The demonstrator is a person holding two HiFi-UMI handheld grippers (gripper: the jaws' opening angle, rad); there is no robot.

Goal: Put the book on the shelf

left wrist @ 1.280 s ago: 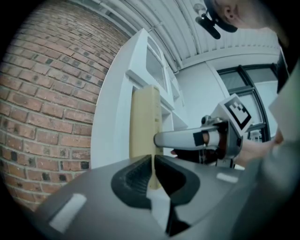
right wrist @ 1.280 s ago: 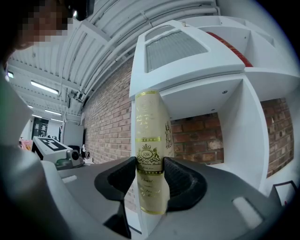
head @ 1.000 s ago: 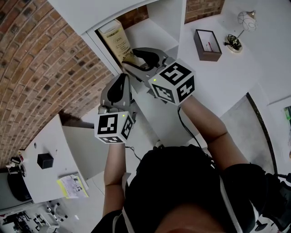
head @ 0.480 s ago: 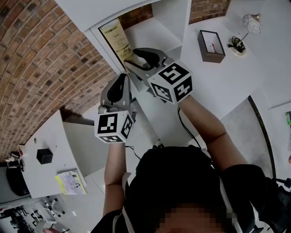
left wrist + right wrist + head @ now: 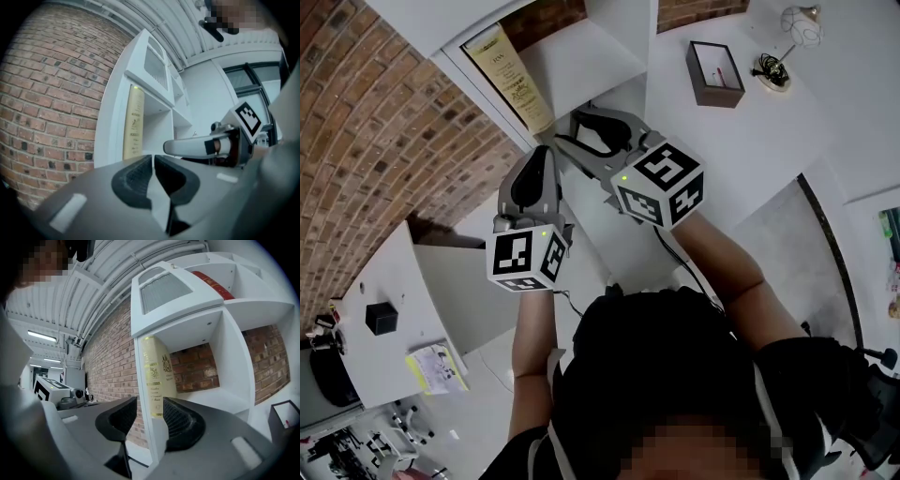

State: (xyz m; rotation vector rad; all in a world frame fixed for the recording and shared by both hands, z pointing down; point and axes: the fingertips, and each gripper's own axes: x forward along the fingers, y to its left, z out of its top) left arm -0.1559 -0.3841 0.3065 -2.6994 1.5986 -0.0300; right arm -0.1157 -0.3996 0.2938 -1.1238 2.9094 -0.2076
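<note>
Book, cream with gold print, stands upright in the white shelf in the head view, at the left side of an open compartment and against its side wall. Neither gripper touches it. The left gripper and the right gripper hang side by side just in front of the shelf, both pointing toward it. A brick wall runs along the left.

In the left gripper view, the left gripper has its 2 jaws pressed together with nothing between them. The book shows beyond, upright inside the shelf, and the right gripper reaches in from the right.

In the right gripper view, the right gripper has its 2 jaws spread, though they have just been closing a little, and nothing sits between the pads. The book shows through the gap, well beyond them, beside the front upright of the shelf.
</note>
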